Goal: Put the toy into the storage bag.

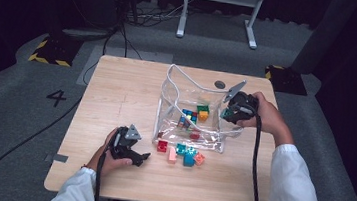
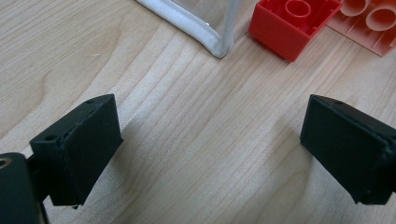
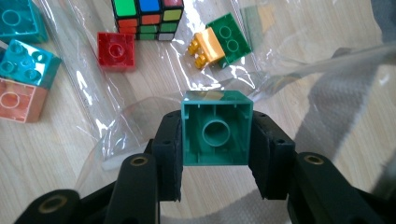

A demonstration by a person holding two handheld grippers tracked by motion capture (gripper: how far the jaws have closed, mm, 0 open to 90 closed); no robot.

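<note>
Two black jaws of right hand-held gripper clamped on sides of green block, hollow underside facing the camera, pads pressing both flanks. Held at right edge of clear bag, over its opening, above desk. Beyond the block, under clear plastic: orange brick touching dark green brick, colour cube farther off, red brick just beside that cube. Teal brick stacked against salmon brick at left. Left hand-held gripper spread wide, nothing between jaws, resting low over bare wood near front-left corner of bag; red block and pink block just ahead, apart from jaws.
</note>
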